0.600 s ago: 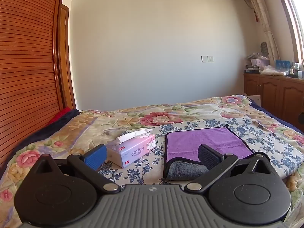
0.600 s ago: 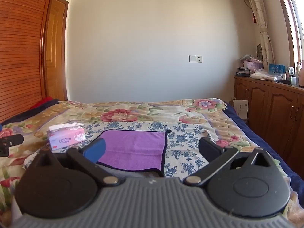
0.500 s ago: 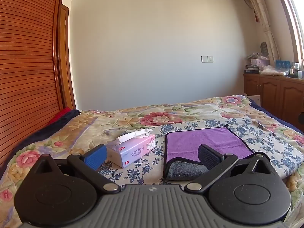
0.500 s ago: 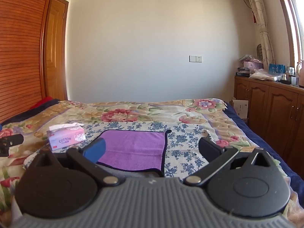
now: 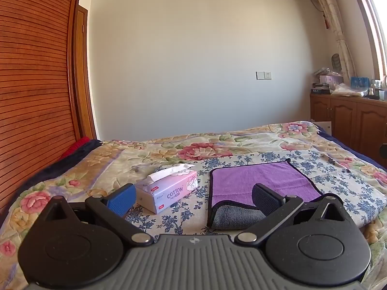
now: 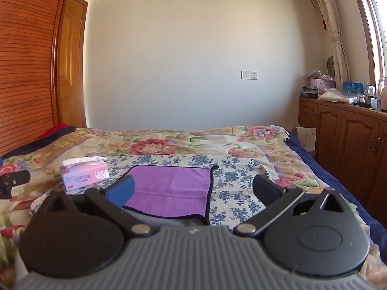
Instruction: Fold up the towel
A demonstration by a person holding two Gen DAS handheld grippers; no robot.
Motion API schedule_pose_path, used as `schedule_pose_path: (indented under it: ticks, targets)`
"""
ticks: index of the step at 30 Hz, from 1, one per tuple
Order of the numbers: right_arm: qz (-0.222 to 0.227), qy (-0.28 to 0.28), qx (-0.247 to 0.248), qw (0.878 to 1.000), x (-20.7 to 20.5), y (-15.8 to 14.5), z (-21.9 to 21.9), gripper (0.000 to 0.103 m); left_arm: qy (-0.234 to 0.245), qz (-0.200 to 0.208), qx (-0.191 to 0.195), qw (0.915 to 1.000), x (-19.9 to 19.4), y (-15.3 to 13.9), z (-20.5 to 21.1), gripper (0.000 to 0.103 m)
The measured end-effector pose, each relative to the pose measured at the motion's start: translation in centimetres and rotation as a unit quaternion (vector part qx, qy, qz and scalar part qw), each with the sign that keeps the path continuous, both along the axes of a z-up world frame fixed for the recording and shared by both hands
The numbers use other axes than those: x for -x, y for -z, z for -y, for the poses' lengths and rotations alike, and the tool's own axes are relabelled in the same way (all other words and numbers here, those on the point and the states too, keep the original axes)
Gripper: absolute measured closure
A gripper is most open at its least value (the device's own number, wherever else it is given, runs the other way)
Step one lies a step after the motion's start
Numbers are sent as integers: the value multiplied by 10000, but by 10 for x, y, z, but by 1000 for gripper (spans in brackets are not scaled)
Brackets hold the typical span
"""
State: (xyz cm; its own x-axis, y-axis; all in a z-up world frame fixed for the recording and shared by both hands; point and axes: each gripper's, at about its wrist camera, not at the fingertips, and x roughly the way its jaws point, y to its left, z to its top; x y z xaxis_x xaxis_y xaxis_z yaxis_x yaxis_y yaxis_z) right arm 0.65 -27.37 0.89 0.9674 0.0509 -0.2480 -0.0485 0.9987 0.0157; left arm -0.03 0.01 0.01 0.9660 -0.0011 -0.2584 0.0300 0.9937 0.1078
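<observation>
i'm in a home bedroom: a bed (image 5: pixel 241 145) under a floral quilt, wooden cabinets (image 6: pixel 343 130), a curtained window (image 6: pixel 333 36), a slatted wardrobe (image 5: pixel 31 84).

The floral-quilted bed (image 5: pixel 254 142) carries a purple towel (image 5: pixel 261 181) (near corner flipped grey) — tissue box (image 5: pixel 169 191) beside it.

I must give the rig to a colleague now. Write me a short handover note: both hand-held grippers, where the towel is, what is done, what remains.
Left hand-held gripper: open, empty, above the bed's near edge, not touching the towel.
Right hand-held gripper: open, empty, also clear of the towel.
Purple towel: lies spread flat on the floral bedspread, right of the tissue box. Its near left corner is turned over, grey underside showing.
Done: no real fold visible, only that flipped corner.
Left: grasp the near edge or corners, then do the whole fold.
</observation>
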Motion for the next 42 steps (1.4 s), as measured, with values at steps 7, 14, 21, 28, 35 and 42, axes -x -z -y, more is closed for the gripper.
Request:
schedule_pose_path:
  ticks: [7, 14, 21, 28, 35, 42]
  targets:
    - [-2, 2, 5, 10000, 0, 0, -1, 0, -1, -3, 0, 10000, 0, 0, 0, 0]
    - [0, 0, 6, 10000, 0, 0, -2, 0, -1, -4, 1, 10000, 0, 0, 0, 0]
    - [-3, 0, 10, 10000, 0, 1, -3, 0, -2, -7, -1, 10000, 0, 0, 0, 0]
    - [-2, 0, 11, 10000, -1, 0, -3, 0, -1, -8, 2, 10000, 0, 0, 0, 0]
    - [-4, 1, 17, 10000, -1, 0, -3, 0, 0, -9, 2, 10000, 0, 0, 0, 0]
    - [-5, 0, 18, 10000, -1, 0, -4, 0, -1, -9, 3, 10000, 0, 0, 0, 0]
